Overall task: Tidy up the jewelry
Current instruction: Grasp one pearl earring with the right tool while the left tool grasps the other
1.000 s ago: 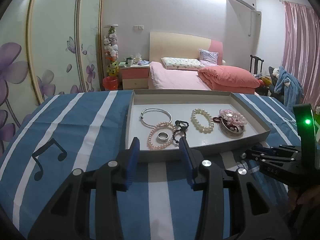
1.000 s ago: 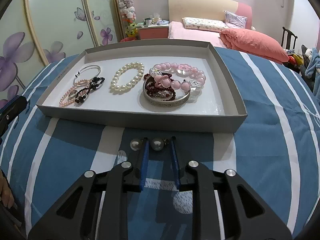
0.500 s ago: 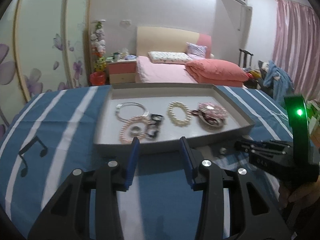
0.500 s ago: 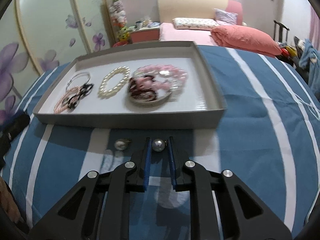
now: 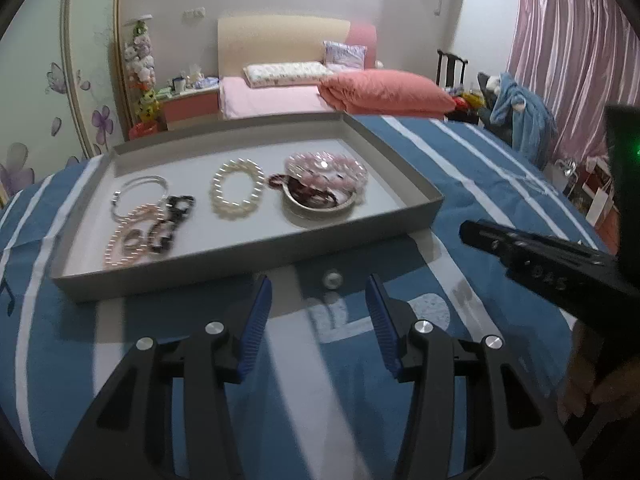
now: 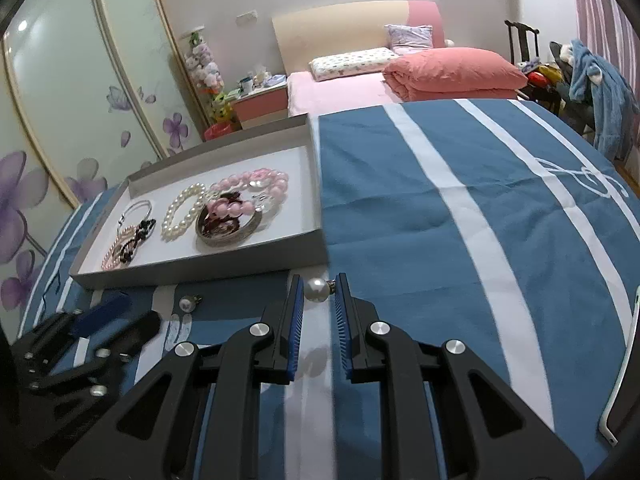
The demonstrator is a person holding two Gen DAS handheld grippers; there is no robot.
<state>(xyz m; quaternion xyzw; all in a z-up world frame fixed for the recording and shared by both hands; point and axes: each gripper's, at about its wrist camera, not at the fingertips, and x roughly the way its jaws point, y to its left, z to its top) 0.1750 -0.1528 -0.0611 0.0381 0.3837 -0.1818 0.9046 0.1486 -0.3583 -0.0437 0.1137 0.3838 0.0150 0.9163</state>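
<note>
A grey tray [image 5: 240, 256] on the striped cloth holds a white pearl bracelet [image 5: 237, 190], a pink bead bracelet [image 5: 324, 172] lying on a silver bangle, and a tangle of thin bracelets [image 5: 140, 224]. My right gripper [image 6: 319, 281] is shut on a pearl earring [image 6: 316, 290], just off the tray's [image 6: 200, 268] near right corner. The second pearl earring [image 5: 333, 279] lies on the cloth in front of the tray. My left gripper [image 5: 319, 283] points at it; its jaws are opening and the pads are not touching it. This earring [image 6: 187, 303] also shows in the right wrist view.
The blue and white striped cloth [image 6: 440, 200] stretches far to the right of the tray. A white flat object [image 6: 624, 360] lies at its right edge. A hand [image 5: 600, 384] holds the right gripper's body [image 5: 540, 256]. A pink bed stands behind.
My left gripper swung right until the loose earring lay before its tips, and its jaws widened. My right gripper carried its earring right, away from the other one.
</note>
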